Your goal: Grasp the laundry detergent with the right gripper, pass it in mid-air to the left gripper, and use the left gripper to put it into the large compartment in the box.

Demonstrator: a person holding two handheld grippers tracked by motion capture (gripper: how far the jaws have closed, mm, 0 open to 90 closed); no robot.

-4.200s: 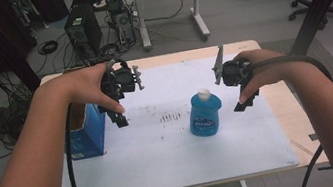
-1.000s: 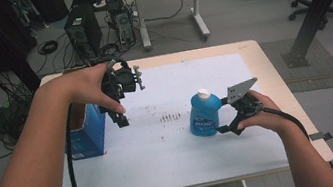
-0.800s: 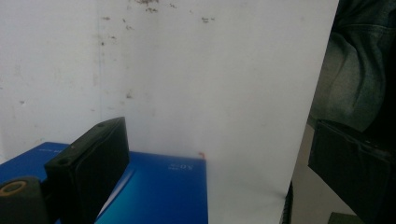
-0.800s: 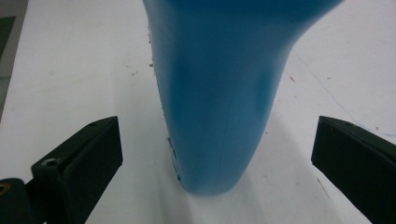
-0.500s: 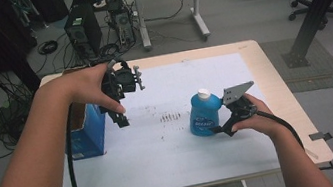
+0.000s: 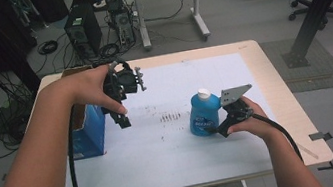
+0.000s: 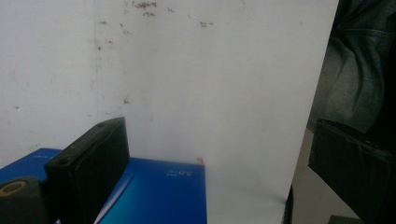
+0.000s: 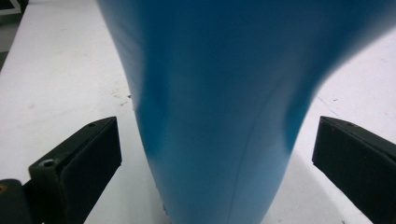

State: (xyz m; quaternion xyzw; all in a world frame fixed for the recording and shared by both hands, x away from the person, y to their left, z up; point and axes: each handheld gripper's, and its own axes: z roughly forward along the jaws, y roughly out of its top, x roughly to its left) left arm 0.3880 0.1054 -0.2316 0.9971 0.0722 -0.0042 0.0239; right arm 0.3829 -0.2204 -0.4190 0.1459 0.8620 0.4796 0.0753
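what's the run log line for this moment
right claw: open, jaws astride blue bottle | left claw: open, above blue box | bottle: upright

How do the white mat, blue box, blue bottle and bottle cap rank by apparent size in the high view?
1. White mat, by far the largest.
2. Blue box, though an arm hides part of it.
3. Blue bottle, close to the box in size.
4. Bottle cap, the smallest.

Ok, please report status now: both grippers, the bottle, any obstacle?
Right gripper open, jaws either side of blue bottle, not closed. Left gripper open, above blue box. Nothing in the way.
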